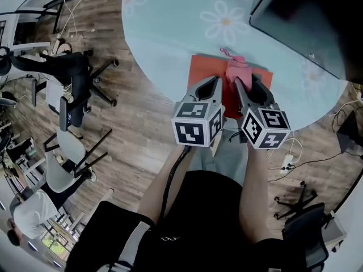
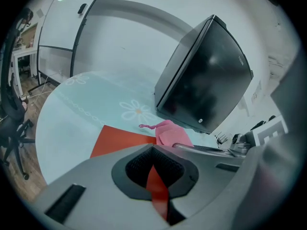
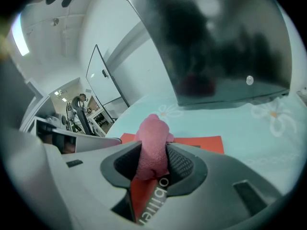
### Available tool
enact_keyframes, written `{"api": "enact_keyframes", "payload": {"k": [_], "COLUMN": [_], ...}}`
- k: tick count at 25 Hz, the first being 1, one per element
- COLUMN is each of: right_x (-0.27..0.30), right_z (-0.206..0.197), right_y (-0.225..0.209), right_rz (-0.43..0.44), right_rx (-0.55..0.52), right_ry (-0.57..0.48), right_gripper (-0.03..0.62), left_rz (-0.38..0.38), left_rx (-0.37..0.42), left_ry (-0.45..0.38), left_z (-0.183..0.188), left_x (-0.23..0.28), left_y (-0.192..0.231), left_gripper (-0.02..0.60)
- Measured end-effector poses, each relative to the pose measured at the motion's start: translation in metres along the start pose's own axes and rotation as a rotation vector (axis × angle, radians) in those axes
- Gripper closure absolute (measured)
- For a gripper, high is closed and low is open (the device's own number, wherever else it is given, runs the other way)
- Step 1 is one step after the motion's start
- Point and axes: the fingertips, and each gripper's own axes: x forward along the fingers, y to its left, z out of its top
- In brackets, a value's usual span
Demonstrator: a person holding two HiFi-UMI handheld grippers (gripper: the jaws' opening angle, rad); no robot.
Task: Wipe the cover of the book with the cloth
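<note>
A red book lies flat on the pale blue table near its front edge. My right gripper is shut on a pink cloth and holds it down on the book's far right part. In the right gripper view the cloth fills the jaws of that gripper, with the book's cover and its white print below. My left gripper rests over the book's middle with its jaws closed together. Its own view shows that gripper, a sliver of red between the jaws, the book and the cloth.
A large black monitor stands on the table just behind the book and to its right, close to the cloth. Office chairs stand on the wood floor to the left, another chair and a power strip to the right.
</note>
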Motion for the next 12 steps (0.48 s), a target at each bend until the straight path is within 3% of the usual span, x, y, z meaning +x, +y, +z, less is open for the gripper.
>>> {"api": "enact_keyframes", "payload": {"k": [12], "right_x": [-0.031], "right_z": [0.001], "right_y": [-0.048], "right_rz": [-0.103], "right_rx": [0.042], "right_ry": [-0.019], "right_gripper": [0.444], "left_rz": [-0.071], "left_rx": [0.043], "left_ry": [0.025], "left_z": [0.001], "left_x": [0.018], "left_y": [-0.039], "left_gripper": [0.569]}}
